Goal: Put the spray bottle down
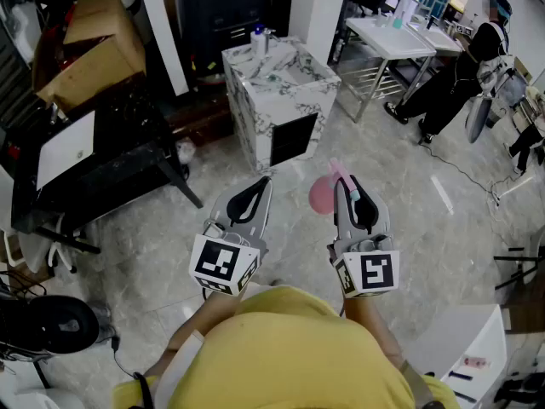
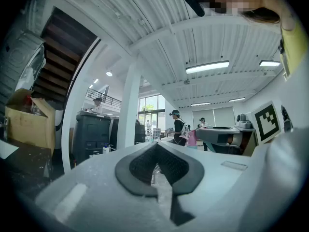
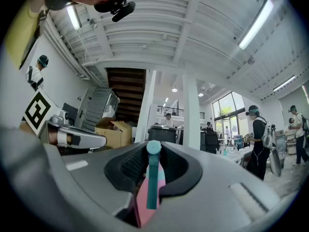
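Note:
In the head view both grippers are held out level above the floor, side by side. My right gripper (image 1: 344, 186) is shut on a pink spray bottle (image 1: 323, 195), whose body sticks out to the left of the jaws. In the right gripper view the spray bottle (image 3: 144, 199) sits between the black pads, its teal trigger piece (image 3: 152, 178) running up to the tips of my right gripper (image 3: 153, 150). My left gripper (image 1: 258, 187) is shut with nothing in it. In the left gripper view the pads of my left gripper (image 2: 155, 150) meet at the tip.
A marble-patterned cabinet (image 1: 277, 92) with a small bottle (image 1: 258, 36) on top stands ahead on the tiled floor. At the left are a cardboard box (image 1: 85, 45) and a black desk (image 1: 94, 156). A white table (image 1: 398, 37) and a person in black (image 1: 460, 71) are at the back right.

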